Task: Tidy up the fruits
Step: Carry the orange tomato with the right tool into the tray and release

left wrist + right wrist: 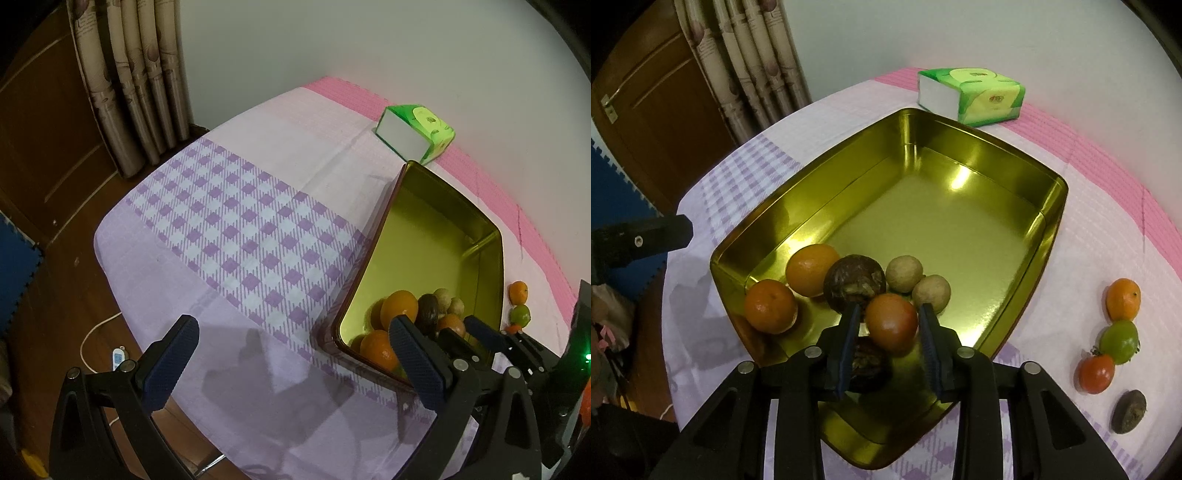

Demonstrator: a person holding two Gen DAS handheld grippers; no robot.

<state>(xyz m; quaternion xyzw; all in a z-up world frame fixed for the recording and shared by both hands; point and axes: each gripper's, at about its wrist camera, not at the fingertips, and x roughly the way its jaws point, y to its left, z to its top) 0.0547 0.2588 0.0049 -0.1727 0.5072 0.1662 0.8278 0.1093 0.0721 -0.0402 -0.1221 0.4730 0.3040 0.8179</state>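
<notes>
A gold tin sits on a cloth-covered desk, with six fruits clustered at its near end and four more waiting in a row on the cloth to its right. The right claw stands narrowly parted around a tomato, which sits between the pads inside the tin; whether they touch cannot be told. To release cleanly, it should probably open fully before lifting, while the left claw hovers wide and empty.
</notes>
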